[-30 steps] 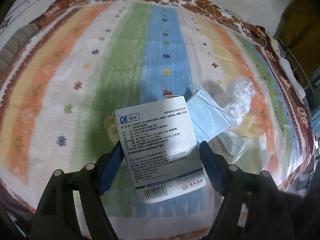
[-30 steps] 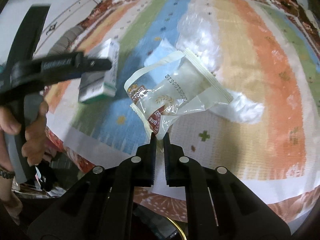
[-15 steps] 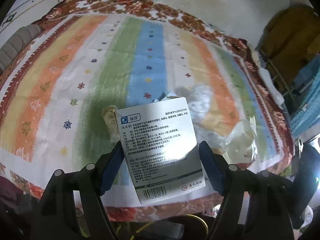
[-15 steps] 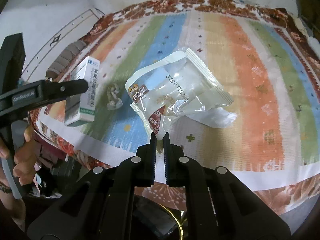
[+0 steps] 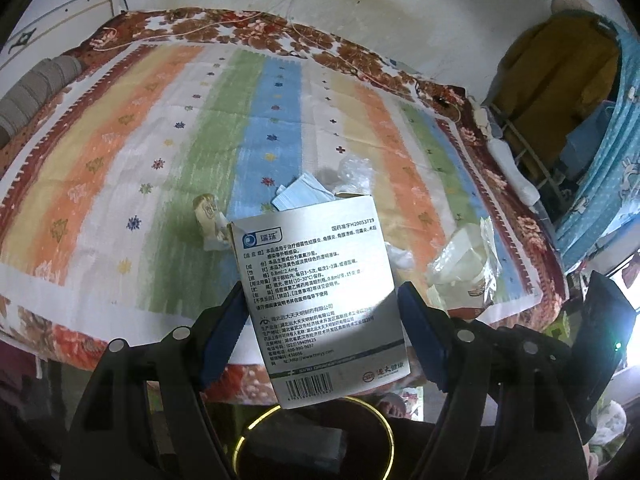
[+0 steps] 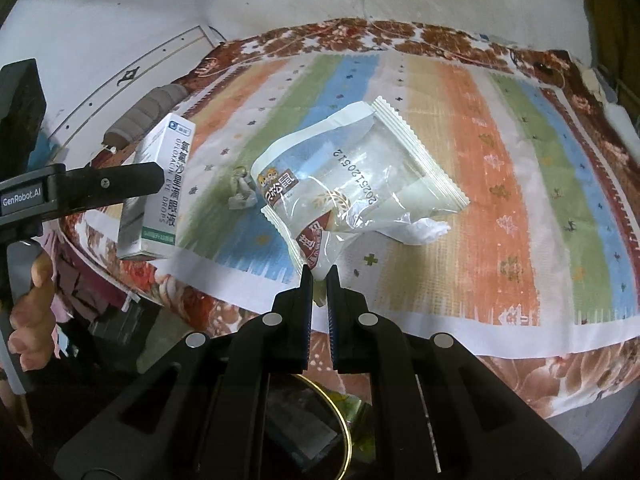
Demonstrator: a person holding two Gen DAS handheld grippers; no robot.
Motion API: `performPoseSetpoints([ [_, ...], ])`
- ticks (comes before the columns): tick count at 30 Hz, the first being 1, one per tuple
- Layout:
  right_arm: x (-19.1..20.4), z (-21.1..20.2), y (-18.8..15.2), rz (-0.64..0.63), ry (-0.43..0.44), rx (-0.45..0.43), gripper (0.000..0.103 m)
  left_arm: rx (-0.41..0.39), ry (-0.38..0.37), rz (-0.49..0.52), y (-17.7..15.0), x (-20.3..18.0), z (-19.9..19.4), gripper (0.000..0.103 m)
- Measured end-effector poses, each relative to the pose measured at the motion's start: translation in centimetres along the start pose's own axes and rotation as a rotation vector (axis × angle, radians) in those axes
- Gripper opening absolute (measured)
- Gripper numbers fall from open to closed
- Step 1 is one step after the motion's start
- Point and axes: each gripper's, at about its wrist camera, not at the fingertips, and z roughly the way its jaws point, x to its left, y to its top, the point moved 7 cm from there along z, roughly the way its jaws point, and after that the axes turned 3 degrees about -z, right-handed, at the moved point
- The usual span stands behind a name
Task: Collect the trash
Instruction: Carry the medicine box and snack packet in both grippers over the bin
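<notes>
- box (image 5: pixel 320 304): white eye-drop carton, upright, held off the bed
- wrapper (image 6: pixel 352 188): clear snack bag, empty, held by one corner
- mask (image 5: pixel 302 196), crumpled paper (image 5: pixel 208 220), plastic (image 5: pixel 356 172): lying mid-bed

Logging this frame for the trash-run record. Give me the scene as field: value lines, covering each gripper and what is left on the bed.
left gripper: shut on eye-drop box
right gripper: shut on snack wrapper
surface: striped blanket
remaining on blanket: crumpled paper, blue face mask, clear plastic bag, white tissue
below the grippers: gold-rimmed bin, partly hidden
</notes>
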Motion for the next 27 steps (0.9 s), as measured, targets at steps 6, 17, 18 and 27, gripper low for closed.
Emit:
performPoseSetpoints([
  [6, 0.6, -1.3, -1.5, 0.009, 0.018, -0.012, 0.006, -0.019, -0.018, 0.004, -1.7, -0.6, -1.6, 0.075],
  [17, 1.2, -3.7, -4.2, 0.033, 0.036, -0.052, 0.006, -0.05, -0.067, 0.044, -4.7, -2.5, -3.8, 0.074],
  [18, 1.3, -3.9, -4.5, 0.034, 0.043, -0.053, 0.006, -0.052, -0.073, 0.045, -4.9, -2.6, -4.0, 0.074],
  [27, 2.9, -4.7, -7.4, 0.033, 0.085, -0.044, 0.006, -0.044, -0.09, 0.036, -7.6, -2.6, -4.4, 0.074],
])
